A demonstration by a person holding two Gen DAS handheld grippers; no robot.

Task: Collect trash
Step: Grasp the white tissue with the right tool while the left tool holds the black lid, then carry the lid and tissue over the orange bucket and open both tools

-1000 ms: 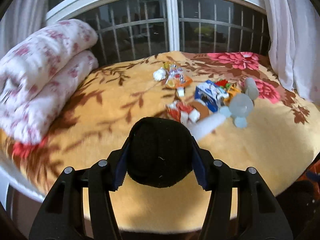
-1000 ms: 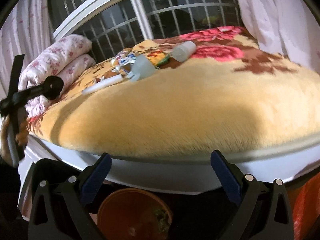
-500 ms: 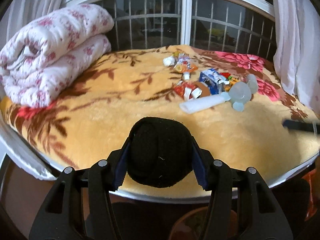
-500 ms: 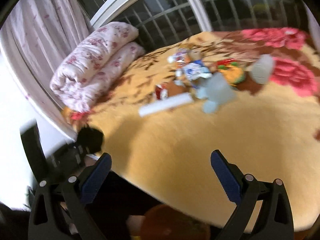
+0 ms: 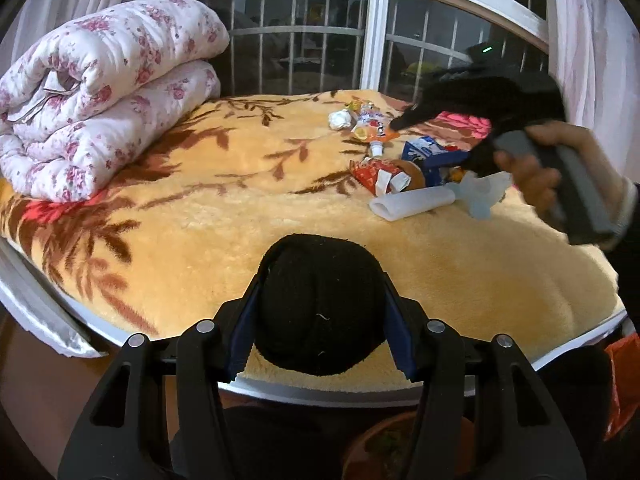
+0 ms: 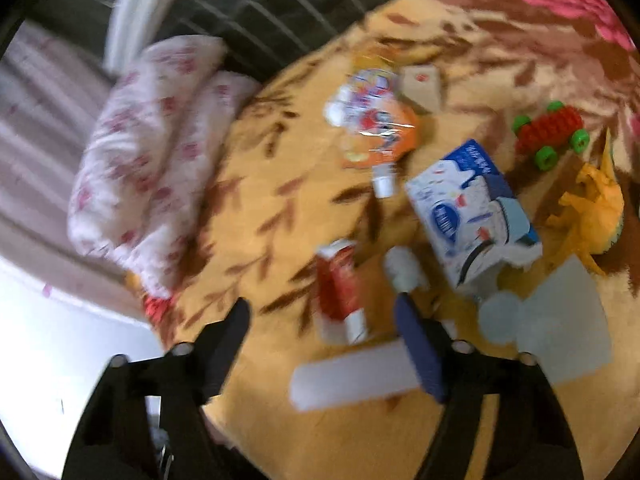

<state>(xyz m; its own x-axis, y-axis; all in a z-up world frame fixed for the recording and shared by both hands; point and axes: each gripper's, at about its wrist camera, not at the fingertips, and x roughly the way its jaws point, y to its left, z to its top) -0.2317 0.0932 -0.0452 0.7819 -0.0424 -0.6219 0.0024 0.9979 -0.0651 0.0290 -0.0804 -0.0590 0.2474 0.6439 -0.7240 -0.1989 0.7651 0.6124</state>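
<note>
Toward the far right part of the blanket (image 5: 240,216), near the window edge, sits the trash pile: a blue-and-white carton (image 6: 472,216), a red carton (image 6: 340,292), an orange pouch (image 6: 376,124), a white tube (image 6: 352,376) nearest the front edge. The right gripper (image 6: 324,320) hangs over the red carton, jaws closing, not touching it from what I can see. The left gripper (image 5: 318,304) is clamped on a black fuzzy ball (image 5: 318,304) over the front edge. Rolled floral quilt (image 5: 100,92) fills the far left corner.
</note>
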